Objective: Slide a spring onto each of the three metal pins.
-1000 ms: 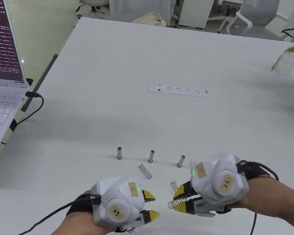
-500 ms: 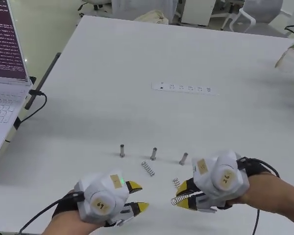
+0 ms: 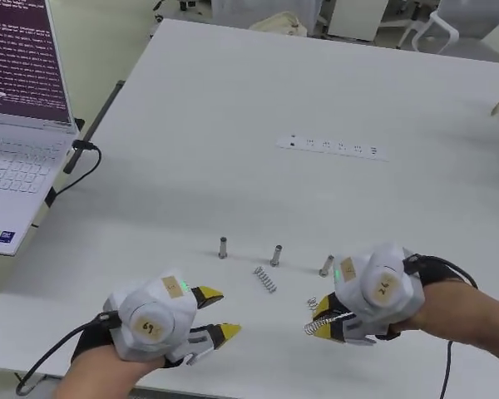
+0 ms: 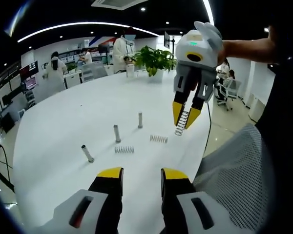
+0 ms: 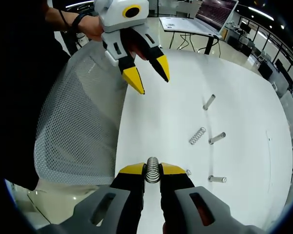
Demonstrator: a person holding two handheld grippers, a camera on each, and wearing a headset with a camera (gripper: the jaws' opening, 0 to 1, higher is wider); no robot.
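1. Steel coil first: 1 spring (image 5: 152, 169) sits pinched in my right tongs (image 3: 323, 320), which are narrowed onto it. Its long axis runs in line with the tongs, and the free end sticks out past the yellow tips, aimed down at the white surface (image 3: 233, 125). I cannot tell whether that end touches.
2. My right forearm comes in from the right, with the tongs pointing left and down, on the near side of the right-hand pin (image 3: 327, 266).
3. The 3 pins stand upright in a row. The middle pin (image 3: 276, 255) and the left pin (image 3: 223, 248) are bare, like the right one.
4. A loose spring (image 3: 265, 279) lies on its side just on the near side of the middle pin, its axis slanting across the row. A second loose spring (image 3: 313, 303) lies flat beside my right tongs.
5. My left tongs (image 3: 224, 312) are spread wide and hold nothing. They sit near the front edge of the surface, tips pointing right, well apart from the pins.
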